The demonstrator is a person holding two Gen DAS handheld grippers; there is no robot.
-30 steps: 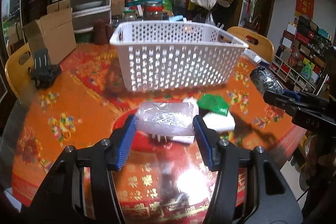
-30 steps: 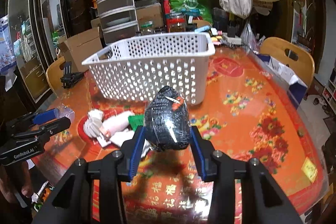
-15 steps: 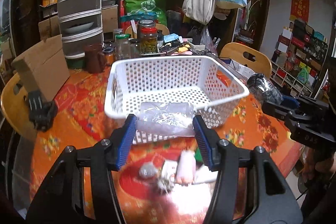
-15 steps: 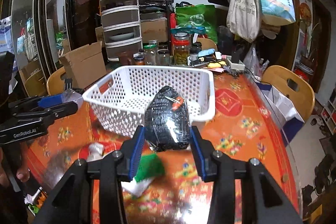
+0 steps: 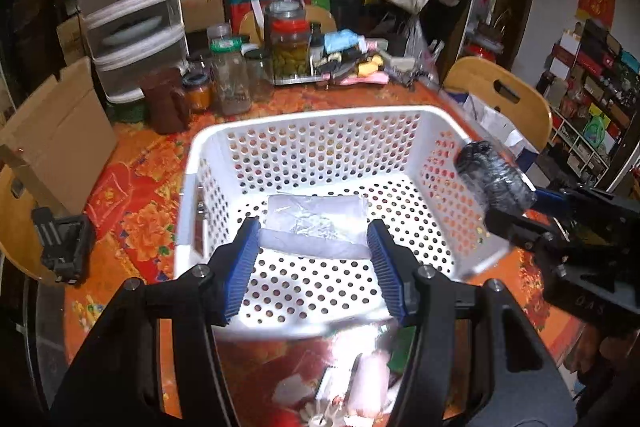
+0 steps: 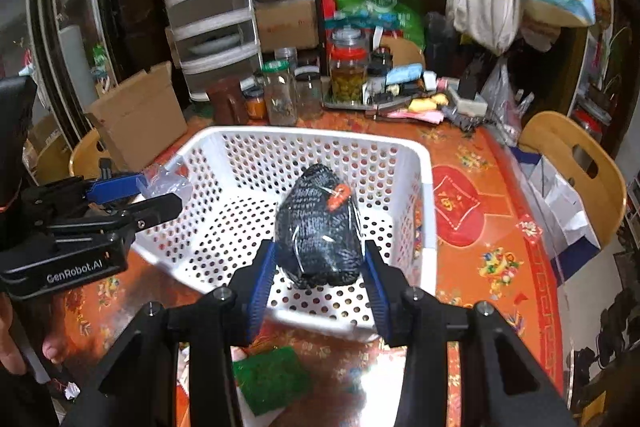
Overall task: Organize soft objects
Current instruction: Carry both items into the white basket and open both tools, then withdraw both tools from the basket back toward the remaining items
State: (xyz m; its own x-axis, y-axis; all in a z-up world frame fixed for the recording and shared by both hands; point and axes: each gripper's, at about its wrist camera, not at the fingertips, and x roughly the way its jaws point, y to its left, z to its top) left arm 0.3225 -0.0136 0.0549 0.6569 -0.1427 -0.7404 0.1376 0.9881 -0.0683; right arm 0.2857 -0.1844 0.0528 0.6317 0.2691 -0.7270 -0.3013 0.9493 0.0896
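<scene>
Over the basket: I have both grippers above the white basket (image 5: 320, 131), each with a load.
Left gripper (image 5: 314, 247): closed on a clear bag (image 5: 318, 223) of pale soft stuff, pads pressing its 2 ends, held above the basket floor.
Right gripper (image 6: 320, 267): closed on a dark knit bundle (image 6: 318, 227) in clear wrap with an orange tag, held over the basket's near right part.
Step in hand: dropping both loads into the basket, as I judge it.
Doing it well: I would lower each load below the rim before parting the pads, keep the 2 grippers apart, and set the loads side by side.
Basket contents: I see only bare perforated floor; nothing lies in it yet.
Left on the table: a green pad (image 6: 272, 379) and a pink roll (image 5: 368, 379), near the basket's front wall.
</scene>
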